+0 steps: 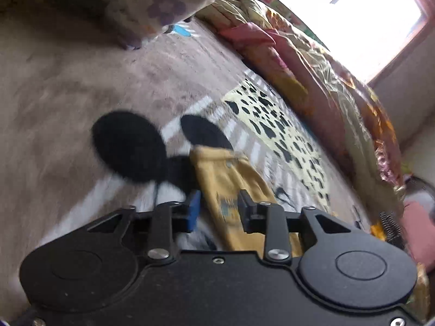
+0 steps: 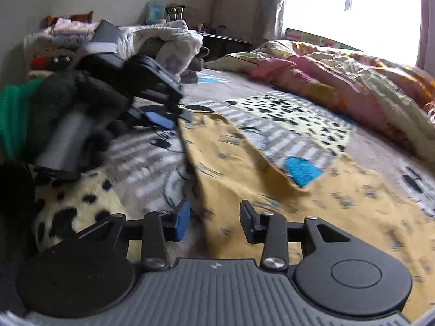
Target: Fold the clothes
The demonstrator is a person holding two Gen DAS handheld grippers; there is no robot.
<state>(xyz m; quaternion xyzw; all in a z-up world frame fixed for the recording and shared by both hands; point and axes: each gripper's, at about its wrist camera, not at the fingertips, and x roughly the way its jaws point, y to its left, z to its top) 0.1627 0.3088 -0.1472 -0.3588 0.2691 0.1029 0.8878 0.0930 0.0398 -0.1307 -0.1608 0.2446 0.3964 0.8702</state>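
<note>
A yellow garment (image 2: 244,168) with small grey-blue marks lies spread on a plush bedspread (image 2: 285,125) printed with stripes and black spots. My right gripper (image 2: 214,217) hovers low over the garment's near edge, open, with nothing pressed between its fingers. At the garment's far corner is my left gripper (image 2: 174,116), held by a hand in a dark fuzzy sleeve (image 2: 68,95). In the left wrist view, that corner of the yellow garment (image 1: 225,182) runs between the spread fingers of the left gripper (image 1: 220,206). The pads do not visibly press on it.
A crumpled pink and orange quilt (image 2: 339,76) lies along the bed's window side. A heap of bedding and clothes (image 2: 163,40) is piled at the back left, and a flower-print pillow (image 1: 160,5) lies beyond the bedspread. A bright window (image 2: 353,5) glares.
</note>
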